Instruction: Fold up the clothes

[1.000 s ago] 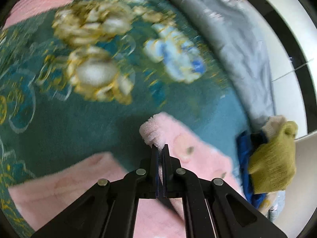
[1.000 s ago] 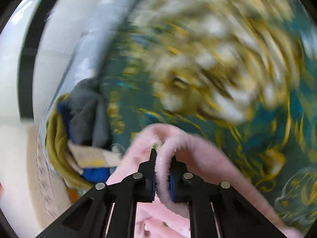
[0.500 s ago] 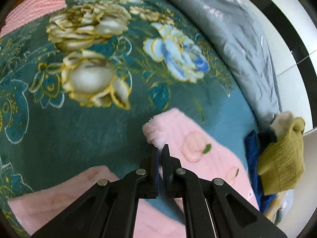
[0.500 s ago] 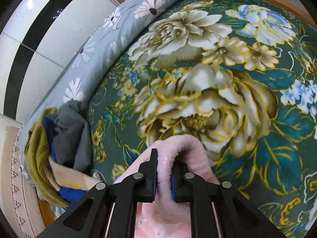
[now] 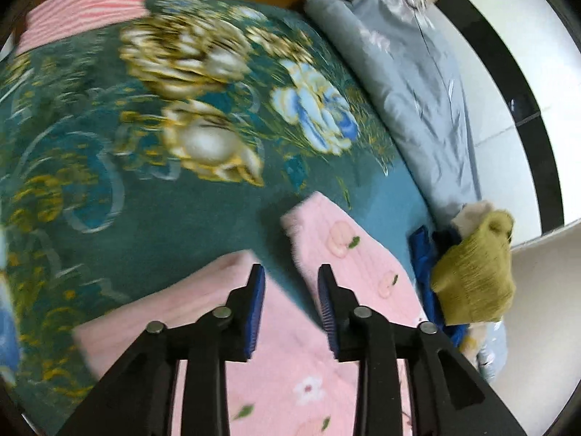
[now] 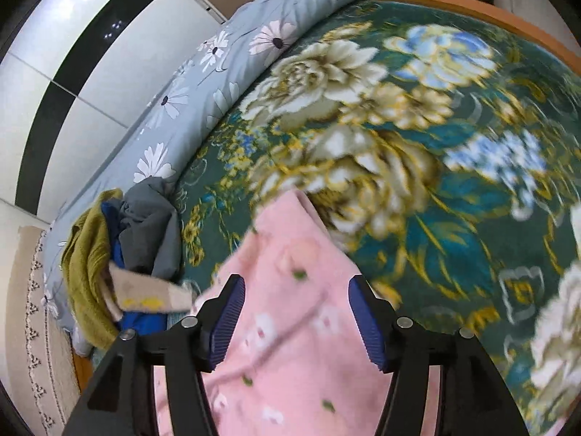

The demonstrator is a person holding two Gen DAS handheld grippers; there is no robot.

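A fluffy pink garment (image 5: 290,356) with small flower and peach prints lies flat on a dark green flowered blanket (image 5: 145,138). It also shows in the right wrist view (image 6: 290,309). My left gripper (image 5: 290,283) is open and empty just above the garment, between its two sleeve-like parts. My right gripper (image 6: 296,298) is open wide and empty above the garment's other end.
A pile of clothes, olive (image 5: 475,272), blue and grey (image 6: 152,232), lies at the blanket's edge. A light blue daisy-print quilt (image 6: 203,72) runs along the wall side. A pink striped folded piece (image 5: 80,11) sits at the far corner.
Both grippers were shut on pink garment edges half a second ago. Both have opened and let go, and the garment now lies flat on the blanket.
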